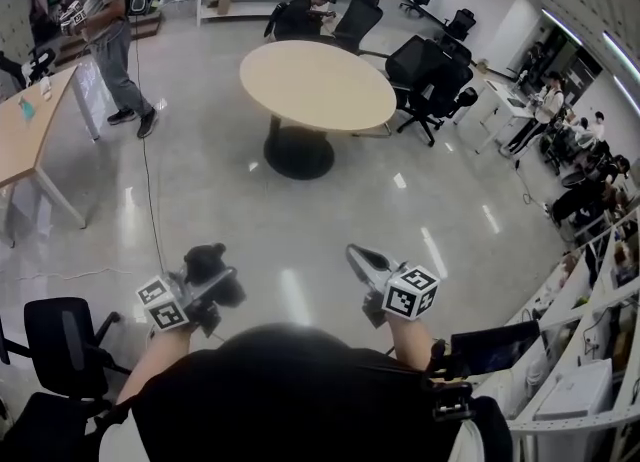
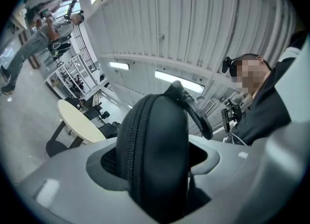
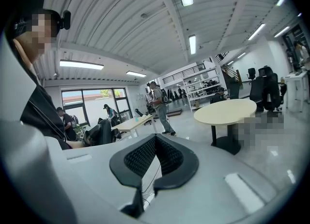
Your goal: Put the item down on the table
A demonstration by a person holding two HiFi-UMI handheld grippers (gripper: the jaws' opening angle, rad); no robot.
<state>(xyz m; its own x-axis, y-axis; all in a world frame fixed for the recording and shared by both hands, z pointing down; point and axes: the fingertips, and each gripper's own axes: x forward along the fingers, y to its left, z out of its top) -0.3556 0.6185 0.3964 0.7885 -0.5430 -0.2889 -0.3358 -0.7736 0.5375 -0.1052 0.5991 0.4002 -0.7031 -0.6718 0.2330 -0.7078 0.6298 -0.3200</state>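
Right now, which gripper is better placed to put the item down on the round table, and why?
Left. The left gripper holds the black zippered case in its jaws; the right gripper is shut and empty. The round table lies ahead of both.

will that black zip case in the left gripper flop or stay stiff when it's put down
Probably stiff: the black zip case keeps a smooth, uncreased bulge while clamped in the left gripper. Its rounded sides suggest it may tip over if set down on edge.
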